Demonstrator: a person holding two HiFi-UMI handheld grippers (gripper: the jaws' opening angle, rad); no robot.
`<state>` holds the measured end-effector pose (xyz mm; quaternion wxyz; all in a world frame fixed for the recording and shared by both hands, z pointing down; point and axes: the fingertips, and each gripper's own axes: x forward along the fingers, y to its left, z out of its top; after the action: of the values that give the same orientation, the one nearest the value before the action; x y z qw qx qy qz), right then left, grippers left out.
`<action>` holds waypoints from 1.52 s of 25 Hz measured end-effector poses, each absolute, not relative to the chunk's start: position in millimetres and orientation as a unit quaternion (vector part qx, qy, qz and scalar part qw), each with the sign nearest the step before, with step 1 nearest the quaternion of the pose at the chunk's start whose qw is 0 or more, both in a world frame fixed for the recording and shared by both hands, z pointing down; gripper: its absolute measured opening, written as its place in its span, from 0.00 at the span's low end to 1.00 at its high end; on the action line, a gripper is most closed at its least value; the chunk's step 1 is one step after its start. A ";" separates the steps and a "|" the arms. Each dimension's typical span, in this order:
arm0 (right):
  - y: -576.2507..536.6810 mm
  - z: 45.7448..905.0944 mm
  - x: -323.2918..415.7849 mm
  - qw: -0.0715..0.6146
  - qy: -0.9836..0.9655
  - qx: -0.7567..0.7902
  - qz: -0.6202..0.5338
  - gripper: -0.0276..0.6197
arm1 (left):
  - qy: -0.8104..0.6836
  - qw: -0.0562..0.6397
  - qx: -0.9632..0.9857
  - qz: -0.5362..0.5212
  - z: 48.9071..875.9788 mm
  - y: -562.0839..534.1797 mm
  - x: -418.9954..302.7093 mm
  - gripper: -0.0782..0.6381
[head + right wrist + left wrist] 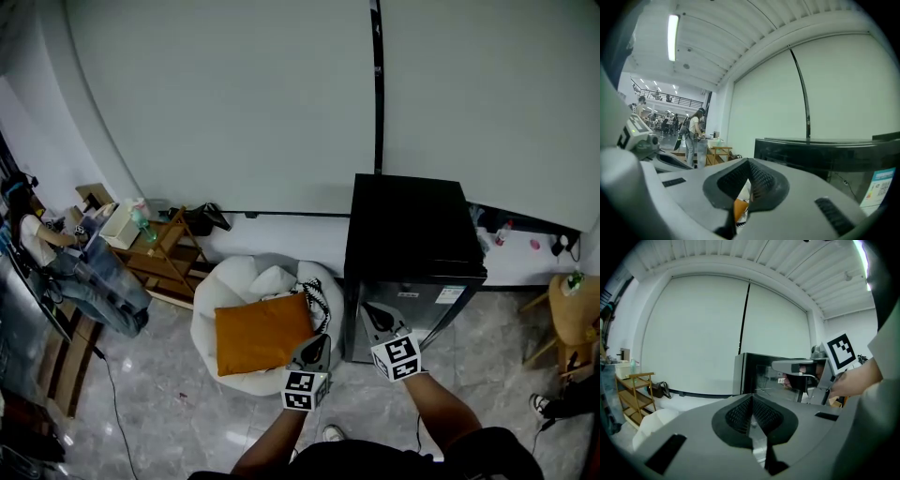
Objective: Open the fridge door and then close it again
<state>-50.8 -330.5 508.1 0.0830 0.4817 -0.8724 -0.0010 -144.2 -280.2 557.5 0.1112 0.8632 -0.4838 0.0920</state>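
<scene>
- The small black box-shaped fridge (408, 225) stands by the white wall. Its grey front door (422, 302) looks shut.
- The left gripper (317, 345) and the right gripper (372, 311) are near the door, jaws pressed together, holding nothing.
- Neither touches the door, so I think opening and closing are both left.
</scene>
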 end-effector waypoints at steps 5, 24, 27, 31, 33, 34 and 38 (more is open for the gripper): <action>-274.7 488.1 -28.1 0.058 -0.877 0.475 -0.037 0.07 | -0.482 0.105 0.866 0.087 544.8 -259.3 -125.3 0.14; -126.4 495.7 60.9 0.057 -0.861 0.505 0.008 0.07 | -0.449 0.103 0.885 0.067 516.8 -152.0 -52.5 0.14; -114.8 493.8 69.2 0.054 -0.858 0.510 0.007 0.07 | -0.453 0.096 0.884 0.069 515.4 -137.2 -49.9 0.14; -103.1 489.9 72.0 0.049 -0.858 0.512 0.006 0.07 | -0.458 0.093 0.881 0.069 513.5 -122.7 -48.7 0.14; -97.2 487.9 72.2 0.047 -0.858 0.511 0.004 0.07 | -0.460 0.092 0.881 0.068 511.6 -116.0 -47.3 0.14; -94.9 487.4 72.2 0.046 -0.859 0.510 0.002 0.07 | -0.460 0.091 0.881 0.068 510.8 -113.2 -46.9 0.14; -88.2 486.3 71.8 0.042 -0.858 0.512 0.002 0.07 | -0.463 0.085 0.879 0.068 508.0 -105.0 -48.3 0.14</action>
<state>71.8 -88.2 486.3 0.0424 0.5116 -0.8581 0.0020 -48.3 -105.0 508.0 0.0851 0.8794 -0.4635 0.0682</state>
